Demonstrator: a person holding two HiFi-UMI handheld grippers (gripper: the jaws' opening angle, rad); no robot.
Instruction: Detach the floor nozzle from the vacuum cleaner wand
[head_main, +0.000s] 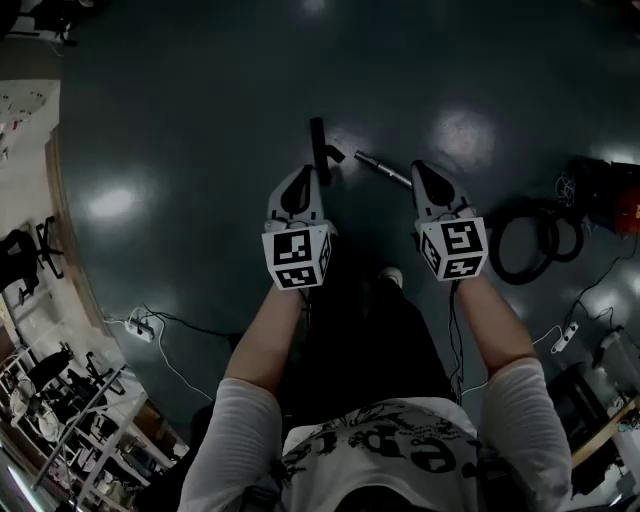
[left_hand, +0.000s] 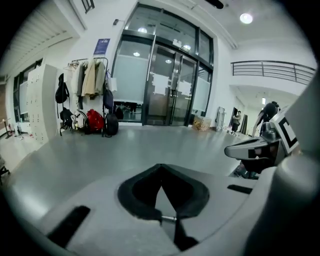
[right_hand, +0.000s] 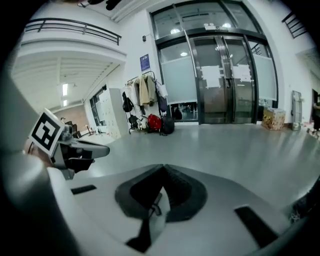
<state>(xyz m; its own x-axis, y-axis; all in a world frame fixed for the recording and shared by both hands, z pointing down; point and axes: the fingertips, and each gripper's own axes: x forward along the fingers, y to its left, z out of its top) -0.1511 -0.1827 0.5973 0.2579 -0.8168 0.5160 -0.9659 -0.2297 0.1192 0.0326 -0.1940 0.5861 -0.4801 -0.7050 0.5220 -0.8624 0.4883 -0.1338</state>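
Note:
In the head view a black floor nozzle (head_main: 320, 150) lies on the dark floor far below. A short silver wand (head_main: 383, 169) lies just right of it, with a small gap between the two. Both grippers are held high above them, side by side. My left gripper (head_main: 300, 172) is shut and holds nothing, its dark pads meeting in the left gripper view (left_hand: 161, 170). My right gripper (head_main: 421, 168) is shut and holds nothing, its pads together in the right gripper view (right_hand: 162, 170). Each gripper view looks across the hall, not at the floor parts.
A coiled black hose (head_main: 530, 245) and a red vacuum body (head_main: 612, 195) sit on the floor at right. Power strips (head_main: 142, 327) with cables lie at both sides. Desks and chairs (head_main: 30, 255) line the left. Glass doors (left_hand: 170, 85) and a coat rack (left_hand: 87, 95) stand ahead.

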